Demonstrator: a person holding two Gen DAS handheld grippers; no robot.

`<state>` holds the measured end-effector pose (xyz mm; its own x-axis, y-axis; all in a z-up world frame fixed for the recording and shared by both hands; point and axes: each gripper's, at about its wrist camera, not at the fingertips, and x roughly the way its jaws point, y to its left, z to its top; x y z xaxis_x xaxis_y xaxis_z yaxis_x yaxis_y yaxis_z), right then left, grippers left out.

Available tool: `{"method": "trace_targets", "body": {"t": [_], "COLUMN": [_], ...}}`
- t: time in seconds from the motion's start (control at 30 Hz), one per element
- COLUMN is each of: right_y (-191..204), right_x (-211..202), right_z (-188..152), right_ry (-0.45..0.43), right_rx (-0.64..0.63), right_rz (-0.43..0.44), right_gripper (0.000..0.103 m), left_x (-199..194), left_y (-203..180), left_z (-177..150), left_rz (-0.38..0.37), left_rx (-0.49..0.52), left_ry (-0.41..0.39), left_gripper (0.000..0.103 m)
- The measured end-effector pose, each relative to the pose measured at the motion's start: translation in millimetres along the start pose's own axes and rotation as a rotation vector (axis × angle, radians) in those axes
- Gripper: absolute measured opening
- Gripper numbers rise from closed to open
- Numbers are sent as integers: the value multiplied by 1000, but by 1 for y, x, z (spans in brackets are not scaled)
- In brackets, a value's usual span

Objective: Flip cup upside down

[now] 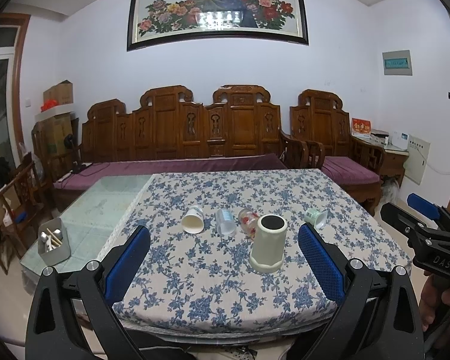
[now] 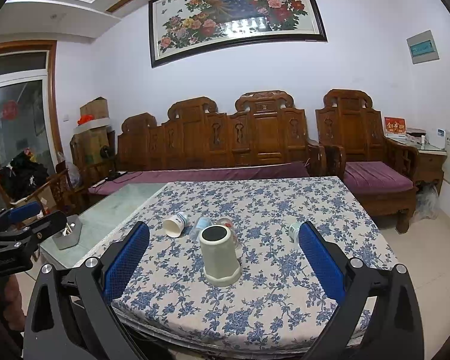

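A pale green cup (image 1: 268, 244) stands upside down on the floral tablecloth (image 1: 225, 294), its dark base facing up; it also shows in the right wrist view (image 2: 220, 255). Behind it lie a white paper cup (image 1: 193, 220), a clear plastic cup (image 1: 226, 221), a glass with red print (image 1: 248, 220) and a green-printed cup (image 1: 316, 217), all on their sides. My left gripper (image 1: 223, 250) is open and empty, above the table's near edge. My right gripper (image 2: 223, 250) is open and empty, in front of the pale green cup.
A grey holder with chopsticks and spoons (image 1: 53, 244) stands on the bare glass tabletop (image 1: 105, 204) to the left. A wooden sofa with purple cushions (image 1: 177, 138) lies behind the table. The right gripper shows at the right edge of the left wrist view (image 1: 429, 234).
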<state>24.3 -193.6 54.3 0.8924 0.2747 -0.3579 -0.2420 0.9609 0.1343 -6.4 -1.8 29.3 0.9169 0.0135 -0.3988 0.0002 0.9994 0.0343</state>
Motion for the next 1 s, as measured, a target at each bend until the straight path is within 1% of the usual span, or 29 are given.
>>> {"method": "trace_targets", "body": {"t": [1.0], "right_y": [0], "right_x": [-1], "right_z": [-1], "right_ry": [-2], "right_rx": [1], "right_rz": [-2], "right_gripper": [100], "left_x": [-2], "left_y": [0], "left_z": [4], "left_rz": [-1], "left_rx": [0], "left_ry": [-3], "left_gripper": [95]}}
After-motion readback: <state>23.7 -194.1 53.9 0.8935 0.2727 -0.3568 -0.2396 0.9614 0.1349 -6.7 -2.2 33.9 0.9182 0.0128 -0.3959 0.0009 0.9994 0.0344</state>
